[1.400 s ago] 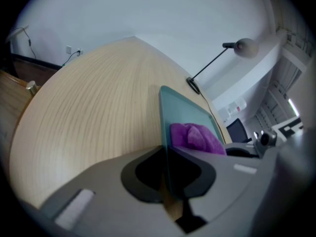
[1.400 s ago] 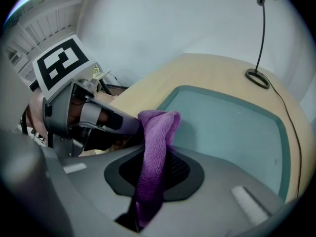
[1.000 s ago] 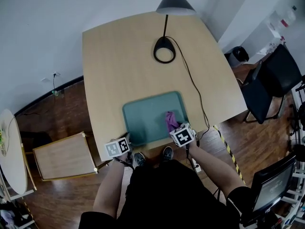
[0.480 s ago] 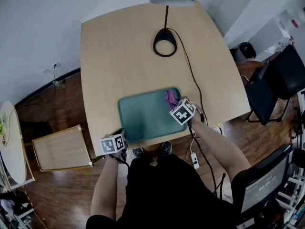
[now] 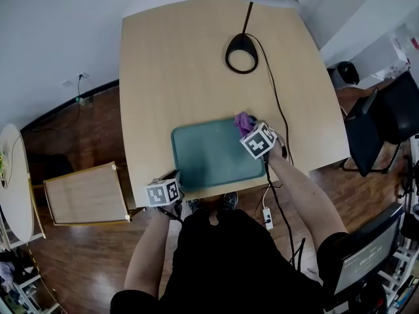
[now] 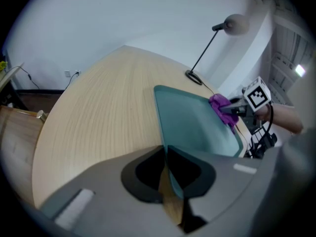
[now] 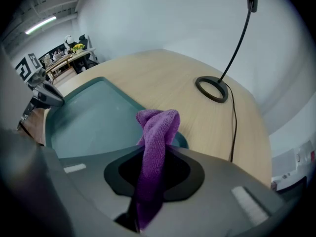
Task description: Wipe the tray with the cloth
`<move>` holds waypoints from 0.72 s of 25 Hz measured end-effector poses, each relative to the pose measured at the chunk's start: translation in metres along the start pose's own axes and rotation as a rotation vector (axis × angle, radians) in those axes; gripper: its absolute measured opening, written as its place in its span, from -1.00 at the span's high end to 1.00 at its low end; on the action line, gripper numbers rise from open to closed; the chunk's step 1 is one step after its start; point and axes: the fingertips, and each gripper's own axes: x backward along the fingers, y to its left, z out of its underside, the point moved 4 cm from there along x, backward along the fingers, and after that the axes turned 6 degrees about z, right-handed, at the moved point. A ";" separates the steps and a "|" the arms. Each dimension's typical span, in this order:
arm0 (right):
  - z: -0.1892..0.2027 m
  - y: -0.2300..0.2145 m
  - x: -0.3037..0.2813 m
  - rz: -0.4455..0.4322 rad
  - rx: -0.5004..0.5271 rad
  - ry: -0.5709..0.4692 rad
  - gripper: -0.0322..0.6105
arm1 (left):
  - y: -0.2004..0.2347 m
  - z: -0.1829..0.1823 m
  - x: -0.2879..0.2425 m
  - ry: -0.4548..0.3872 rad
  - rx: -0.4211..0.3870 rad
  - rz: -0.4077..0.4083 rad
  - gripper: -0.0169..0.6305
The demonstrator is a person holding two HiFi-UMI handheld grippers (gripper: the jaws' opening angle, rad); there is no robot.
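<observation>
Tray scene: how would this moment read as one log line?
left tongs: shut on tray, near-left corner | right tongs: shut on purple cloth, at tray's far-right corner

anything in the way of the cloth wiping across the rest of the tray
Nothing visible. The purple microfibre cloth, held in the right tongs, sits at the far right corner of the teal plastic tray, whose floor is bare.

Head view: from above table (image 5: pixel 170 77), faced steeply down, distant; whole tabletop in frame.
Left gripper view: low at near-left corner of tray (image 6: pixel 192 125), close, looked along it toward lamp (image 6: pixel 235 23).
Right gripper view: at far-right tray corner, close, faced tray and lamp base.
All three shared tray, lamp, tabletop.
</observation>
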 end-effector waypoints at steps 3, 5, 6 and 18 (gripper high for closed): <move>0.020 0.031 0.013 -0.044 0.055 0.005 0.69 | -0.001 0.000 -0.002 -0.003 -0.001 0.005 0.80; 0.034 0.061 0.025 -0.096 0.113 -0.011 0.69 | 0.000 -0.001 -0.001 -0.007 0.000 0.008 0.80; 0.041 0.076 0.032 -0.124 0.142 -0.023 0.69 | 0.001 -0.002 -0.001 -0.008 0.002 0.011 0.80; 0.050 0.129 0.046 -0.250 0.443 -0.065 0.69 | -0.003 -0.002 0.001 -0.012 -0.034 -0.011 0.82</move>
